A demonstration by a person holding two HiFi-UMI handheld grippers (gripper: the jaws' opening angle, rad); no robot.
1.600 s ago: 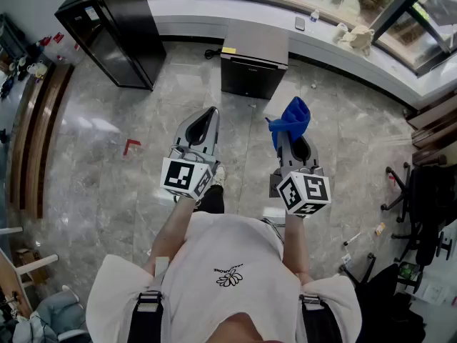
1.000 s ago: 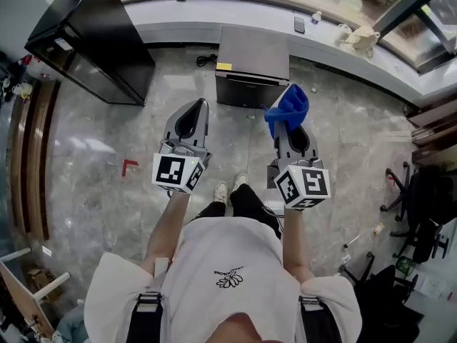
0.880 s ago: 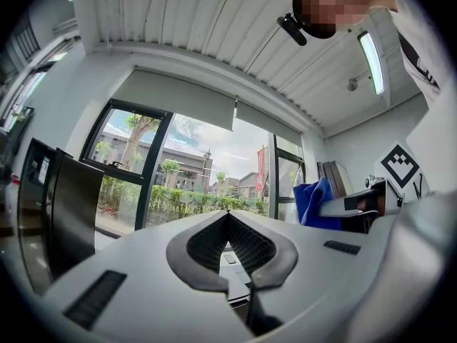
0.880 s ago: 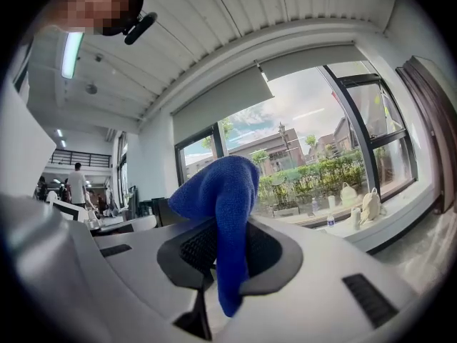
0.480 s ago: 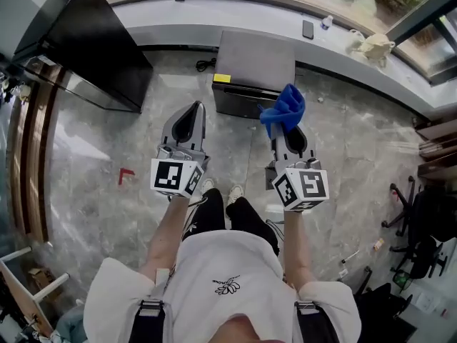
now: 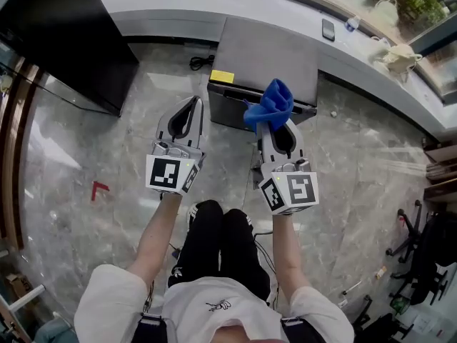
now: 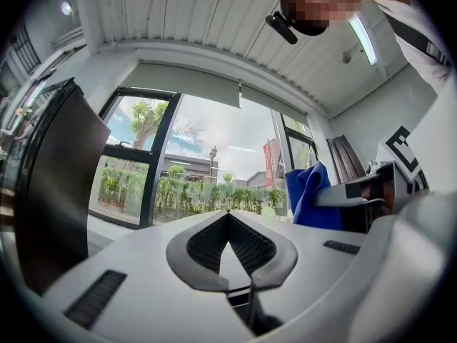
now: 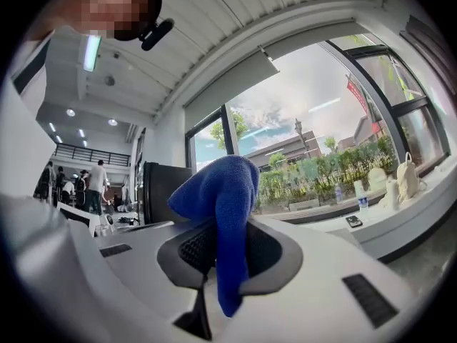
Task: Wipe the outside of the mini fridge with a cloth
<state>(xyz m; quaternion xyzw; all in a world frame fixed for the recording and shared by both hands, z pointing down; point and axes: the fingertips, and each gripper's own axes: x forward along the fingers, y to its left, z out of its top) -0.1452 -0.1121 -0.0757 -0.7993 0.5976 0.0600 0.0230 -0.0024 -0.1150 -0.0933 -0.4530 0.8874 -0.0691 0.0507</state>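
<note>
Approach step. My right gripper (image 6: pixel 277 128) jaws pinch the cloth (image 6: pixel 270 106); left gripper (image 6: pixel 193 106) jaws closed, empty. Next: press cloth onto mini fridge (image 6: pixel 268 52) ahead.

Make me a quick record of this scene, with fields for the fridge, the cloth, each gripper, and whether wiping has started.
Fridge: fridge on the floor against the window ledge, in front of the person
Cloth: blue cloth, bunched, over the fridge's front edge in the head view
Left: left gripper shut, empty
Right: right gripper shut on the cloth
Wiping: apparently not yet begun; no contact with the fridge shows
</note>
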